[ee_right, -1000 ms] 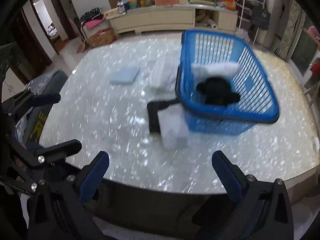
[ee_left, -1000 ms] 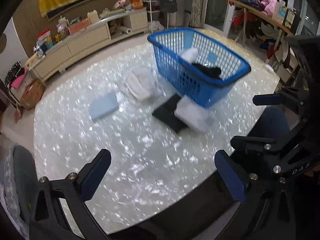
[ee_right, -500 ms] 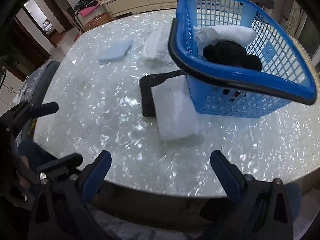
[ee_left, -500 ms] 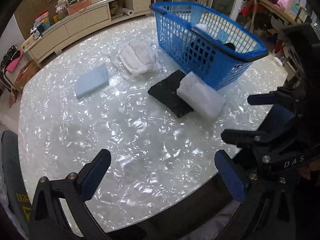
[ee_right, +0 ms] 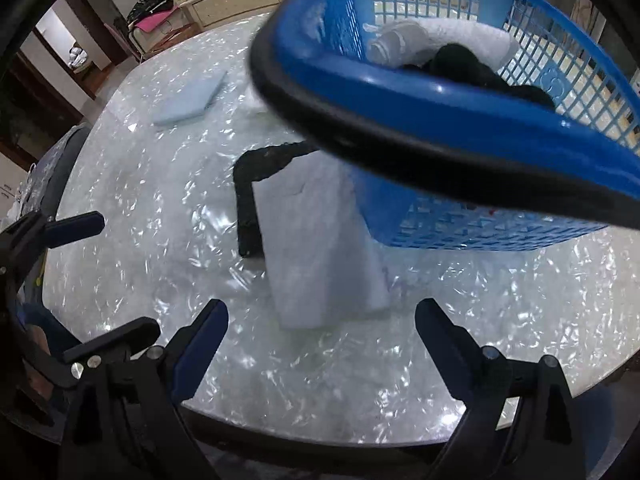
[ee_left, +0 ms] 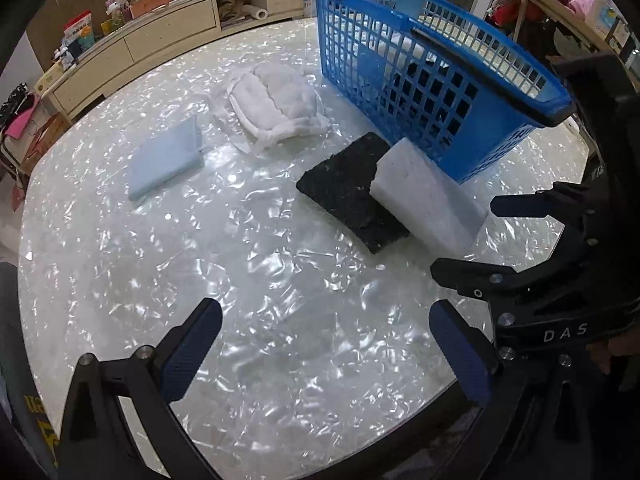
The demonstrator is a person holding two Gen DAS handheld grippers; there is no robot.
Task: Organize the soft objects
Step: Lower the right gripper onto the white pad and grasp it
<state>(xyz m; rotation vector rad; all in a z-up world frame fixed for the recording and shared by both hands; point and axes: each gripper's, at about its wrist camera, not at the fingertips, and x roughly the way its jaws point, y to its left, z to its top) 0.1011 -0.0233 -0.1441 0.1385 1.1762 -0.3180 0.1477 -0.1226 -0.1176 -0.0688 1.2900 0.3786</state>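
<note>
Approach step: right gripper, jaws wide w/ nothing btwn, just been narrowing, hovers near white foam block leaning vs blue basket; left gripper wide, empty; next: straddle block, clamp.

Bright overhead glare speckles the table; fisheye edges darken and bend.

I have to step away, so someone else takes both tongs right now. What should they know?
Left tongs: open, empty, over bare table.
Right tongs: open, empty, jaws just narrowing slightly, nearest the white foam block.
Done: a white roll and a black item are in the blue basket.
Left on the table: white foam block, black pad under it, white padded cloth, pale blue pad.
</note>
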